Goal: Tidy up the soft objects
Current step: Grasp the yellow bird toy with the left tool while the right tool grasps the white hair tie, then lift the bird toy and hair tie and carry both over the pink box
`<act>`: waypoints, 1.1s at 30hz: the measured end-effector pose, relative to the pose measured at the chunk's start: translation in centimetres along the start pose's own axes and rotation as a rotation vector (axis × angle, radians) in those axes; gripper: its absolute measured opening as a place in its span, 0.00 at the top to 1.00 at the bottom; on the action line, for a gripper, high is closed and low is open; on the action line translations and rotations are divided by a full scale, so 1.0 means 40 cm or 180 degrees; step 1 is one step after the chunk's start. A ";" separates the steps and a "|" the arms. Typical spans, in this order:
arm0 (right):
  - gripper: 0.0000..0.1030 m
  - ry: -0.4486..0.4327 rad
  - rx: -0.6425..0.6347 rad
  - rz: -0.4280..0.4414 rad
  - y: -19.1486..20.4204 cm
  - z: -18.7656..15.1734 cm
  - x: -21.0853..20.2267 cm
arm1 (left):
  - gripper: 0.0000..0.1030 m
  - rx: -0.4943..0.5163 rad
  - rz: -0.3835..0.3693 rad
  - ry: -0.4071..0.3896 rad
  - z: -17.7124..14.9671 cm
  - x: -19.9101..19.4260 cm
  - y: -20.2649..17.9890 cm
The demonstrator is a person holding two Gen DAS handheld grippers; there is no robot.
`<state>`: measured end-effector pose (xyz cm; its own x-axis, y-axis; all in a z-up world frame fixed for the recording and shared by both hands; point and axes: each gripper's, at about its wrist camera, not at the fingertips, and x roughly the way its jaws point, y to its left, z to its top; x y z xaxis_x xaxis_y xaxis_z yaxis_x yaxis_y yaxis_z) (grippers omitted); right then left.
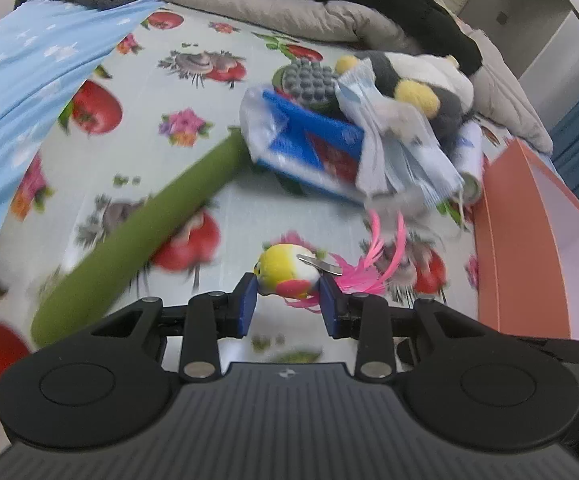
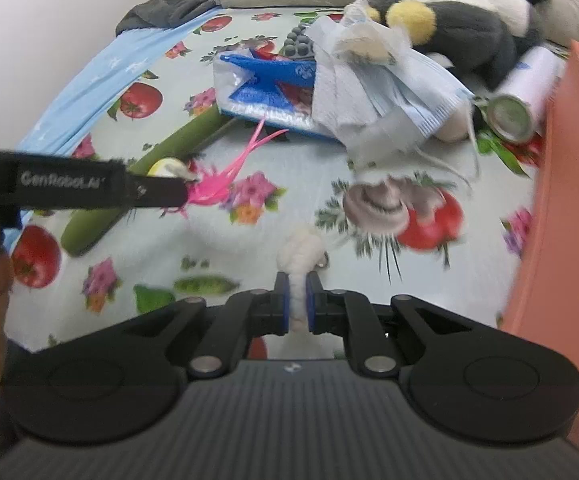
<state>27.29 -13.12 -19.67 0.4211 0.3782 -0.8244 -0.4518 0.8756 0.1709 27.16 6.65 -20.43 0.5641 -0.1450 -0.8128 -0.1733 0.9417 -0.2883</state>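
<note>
I'm working over a fruit-and-flower printed sheet (image 1: 137,168), a blue cloth (image 1: 17,80) at its left and grey bedding (image 1: 289,12) behind. A green foam tube (image 1: 141,232) lies left, then a blue packet (image 1: 309,140), face masks (image 1: 401,152), a penguin plush (image 1: 421,80) and the orange box (image 1: 529,240). My left gripper (image 1: 288,294) clamps a yellow feathered toy (image 1: 287,270). Only the right view shows my right gripper (image 2: 297,300) pinching a white fluffy piece (image 2: 301,252).

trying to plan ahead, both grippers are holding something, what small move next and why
Probably carry the left gripper, shut on the yellow feathered ball toy, right toward the orange box. The toy is gripped and the box stands open beside it.
</note>
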 end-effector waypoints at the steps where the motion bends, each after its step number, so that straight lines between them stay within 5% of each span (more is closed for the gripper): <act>1: 0.89 -0.0006 0.0019 -0.0015 0.004 -0.014 -0.015 | 0.62 0.0004 0.0000 0.0007 -0.017 -0.012 -0.001; 12: 0.86 0.0013 0.0239 -0.0176 0.012 -0.144 -0.083 | 0.62 0.0144 0.0063 0.0126 -0.154 -0.046 -0.010; 14: 0.78 0.0055 0.0250 -0.0156 0.008 -0.152 -0.084 | 0.62 0.0148 0.0076 0.0115 -0.155 -0.047 -0.006; 16: 0.49 0.0076 0.0251 -0.0142 0.004 -0.156 -0.089 | 0.62 0.0138 0.0080 0.0122 -0.152 -0.044 -0.002; 17: 0.45 0.0085 0.0247 -0.0142 0.003 -0.157 -0.091 | 0.62 0.0139 0.0088 0.0130 -0.151 -0.042 0.000; 31: 0.48 0.0106 -0.0286 -0.0264 0.053 -0.129 -0.010 | 0.62 0.0148 0.0148 0.0249 -0.131 0.010 0.013; 33: 0.63 0.0107 -0.0345 -0.0254 0.057 -0.128 0.004 | 0.62 0.0148 0.0150 0.0256 -0.130 0.015 0.013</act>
<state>22.32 -12.60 -22.18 0.4333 0.2966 -0.8510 -0.5010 0.8642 0.0461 23.18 5.49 -23.70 0.4892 -0.1224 -0.8635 -0.1593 0.9609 -0.2264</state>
